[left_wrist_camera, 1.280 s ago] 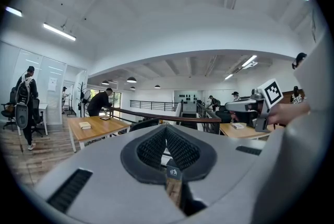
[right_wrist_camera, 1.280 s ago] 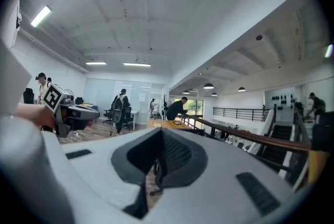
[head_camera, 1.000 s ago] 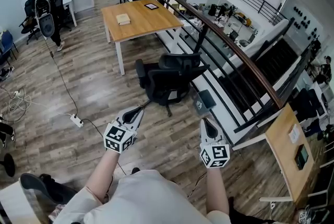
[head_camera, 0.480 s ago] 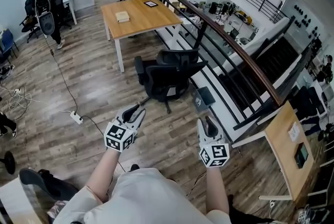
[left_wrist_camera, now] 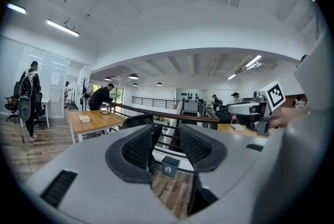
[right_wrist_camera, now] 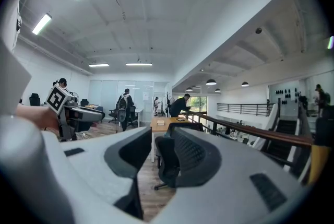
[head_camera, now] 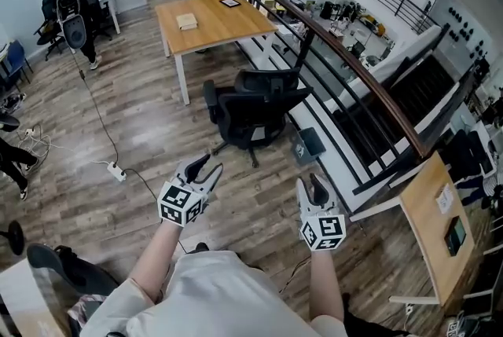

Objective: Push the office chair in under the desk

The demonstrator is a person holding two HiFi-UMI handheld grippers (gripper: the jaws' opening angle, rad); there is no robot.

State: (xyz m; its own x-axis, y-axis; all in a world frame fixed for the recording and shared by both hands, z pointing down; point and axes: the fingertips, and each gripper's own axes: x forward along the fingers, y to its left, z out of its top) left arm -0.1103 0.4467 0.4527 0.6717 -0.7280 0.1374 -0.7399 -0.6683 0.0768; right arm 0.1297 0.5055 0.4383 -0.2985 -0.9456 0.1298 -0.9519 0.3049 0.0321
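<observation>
**Change noted.** A second ago both grippers were carrying their jaws all but closed. Now the left gripper (head_camera: 207,165) and the right gripper (head_camera: 310,184) are both opening. The left is standing moderately wide and the right somewhat narrower. Nothing is lying between either pair of jaws; each gripper view is showing only the room beyond. Both grippers are staying in front of the person's chest, pointing forward towards the chair (head_camera: 255,111). The chair itself is keeping the same place by the desk (head_camera: 216,21) across the three head views.

**Bearing on the task.** In my judgement this is the approach stage: the jaws are being readied to take hold of or press against the chair, and no contact is being made yet. The push has not begun.

**Condition of the chair.** It is a black office chair with armrests and a wheeled base. It is standing on the wood floor (head_camera: 141,131), well apart from both grippers, just beside the railing (head_camera: 346,68). It is near the desk's closest end but wholly outside it, with open floor showing between the two. Which way the seat is facing I cannot tell with certainty.
</observation>
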